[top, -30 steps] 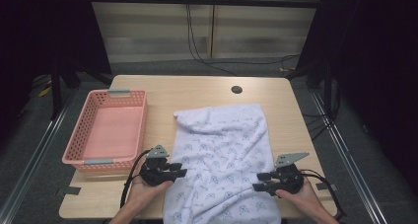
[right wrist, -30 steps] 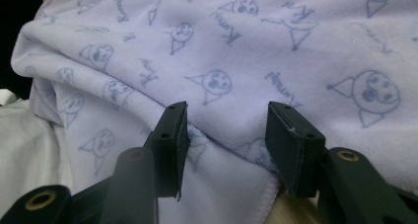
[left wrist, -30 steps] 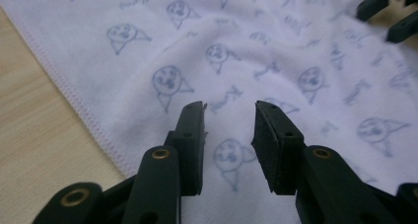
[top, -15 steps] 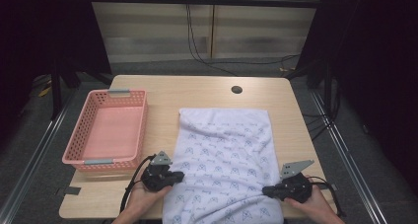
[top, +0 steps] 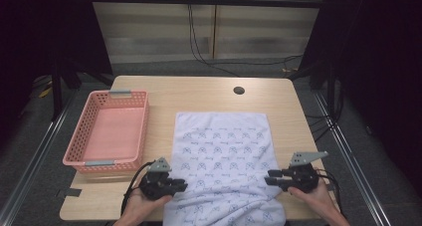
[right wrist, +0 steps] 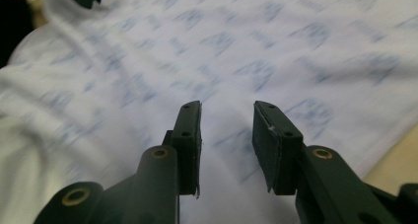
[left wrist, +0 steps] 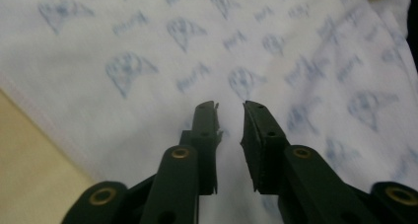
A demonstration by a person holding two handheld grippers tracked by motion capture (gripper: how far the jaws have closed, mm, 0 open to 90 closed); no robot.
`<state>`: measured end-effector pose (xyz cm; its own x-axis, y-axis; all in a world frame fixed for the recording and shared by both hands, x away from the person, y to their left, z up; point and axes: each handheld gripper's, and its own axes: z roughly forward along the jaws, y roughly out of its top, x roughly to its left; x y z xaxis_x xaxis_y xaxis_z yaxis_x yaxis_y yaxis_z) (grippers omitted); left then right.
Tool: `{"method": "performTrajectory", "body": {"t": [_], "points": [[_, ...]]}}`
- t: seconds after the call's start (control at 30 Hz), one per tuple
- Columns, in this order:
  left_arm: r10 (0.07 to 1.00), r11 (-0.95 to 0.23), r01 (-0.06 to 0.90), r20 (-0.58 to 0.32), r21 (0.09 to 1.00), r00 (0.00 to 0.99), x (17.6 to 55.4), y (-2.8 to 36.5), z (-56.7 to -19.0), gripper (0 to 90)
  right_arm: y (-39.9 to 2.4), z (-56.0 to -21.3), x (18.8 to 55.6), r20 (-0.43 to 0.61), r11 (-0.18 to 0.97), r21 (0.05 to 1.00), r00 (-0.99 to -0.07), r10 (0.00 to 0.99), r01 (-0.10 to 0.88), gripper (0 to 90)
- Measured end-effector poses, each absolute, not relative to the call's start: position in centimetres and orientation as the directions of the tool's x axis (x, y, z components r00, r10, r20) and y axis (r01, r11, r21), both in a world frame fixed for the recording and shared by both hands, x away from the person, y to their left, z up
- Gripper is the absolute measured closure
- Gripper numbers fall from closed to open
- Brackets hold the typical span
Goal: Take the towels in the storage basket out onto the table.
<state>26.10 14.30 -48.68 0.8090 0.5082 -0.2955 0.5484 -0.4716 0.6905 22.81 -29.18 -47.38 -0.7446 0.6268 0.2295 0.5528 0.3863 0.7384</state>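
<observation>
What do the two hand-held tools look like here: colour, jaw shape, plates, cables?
Both are black. The left tool and right tool each carry a grey three-cornered plate on top and trail a black cable toward the table's near edge. In the gripper views, each has two flat black jaws on linked arms with brass-coloured pivot pins. No sleeves are visible at the wrists.

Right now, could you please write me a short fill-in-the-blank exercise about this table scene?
1. The patterned cloth lies spread on the wooden ____.
2. The basket left of the cloth is coloured ____.
3. The left gripper and right gripper sit at the cloth's two side ____.
4. Both grippers' fingers stand ____.

Missing words: table; pink; edges; apart
</observation>
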Motion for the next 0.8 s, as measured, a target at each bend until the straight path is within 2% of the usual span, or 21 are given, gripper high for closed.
{"method": "performTrajectory", "body": {"t": [0.17,0.2,0.27,0.3,0.4,0.43,0.47,0.5,0.6,0.8], "points": [[0.558,-0.436,0.545,-0.259,0.716,0.788,30.7,13.2,-48.7,65.1,-28.5,-47.8,27.7,0.198,0.355,0.742,-0.691,0.695,0.569,55.5],[0.558,-0.436,0.545,-0.259,0.716,0.788,30.7,13.2,-48.7,64.9,-28.5,-47.8,27.7,0.198,0.355,0.742,-0.691,0.695,0.569,55.5],[0.573,-0.416,0.571,-0.284,0.708,0.769,32.9,13.3,-49.1,64.1,-28.0,-48.5,29.9,0.164,0.389,0.719,-0.684,0.711,0.576,47.9],[0.588,-0.433,0.555,-0.243,0.710,0.771,33.1,13.3,-49.3,64.2,-28.0,-48.6,30.1,0.164,0.384,0.709,-0.669,0.725,0.591,44.3],[0.579,-0.450,0.569,-0.260,0.688,0.773,33.0,13.3,-49.8,66.8,-27.9,-49.1,30.3,0.165,0.394,0.697,-0.668,0.726,0.600,46.1],[0.573,-0.479,0.542,-0.221,0.691,0.789,32.3,13.1,-50.0,66.8,-27.9,-49.4,30.1,0.135,0.414,0.687,-0.664,0.735,0.598,47.8],[0.568,-0.496,0.540,-0.216,0.680,0.794,31.7,13.0,-49.8,73.3,-27.9,-50.0,29.2,0.094,0.443,0.691,-0.679,0.728,0.572,63.1],[0.567,-0.500,0.540,-0.215,0.677,0.795,31.5,13.1,-49.8,76.1,-28.1,-49.9,28.9,0.083,0.450,0.683,-0.673,0.735,0.576,71.9],[0.564,-0.498,0.539,-0.218,0.679,0.796,30.5,13.6,-49.9,83.3,-28.5,-49.9,27.9,0.093,0.448,0.686,-0.680,0.727,0.574,84.1],[0.537,-0.520,0.535,-0.232,0.666,0.811,27.8,13.9,-49.7,85.9,-28.8,-49.8,25.9,0.138,0.453,0.671,-0.698,0.703,0.588,86.9]]}}
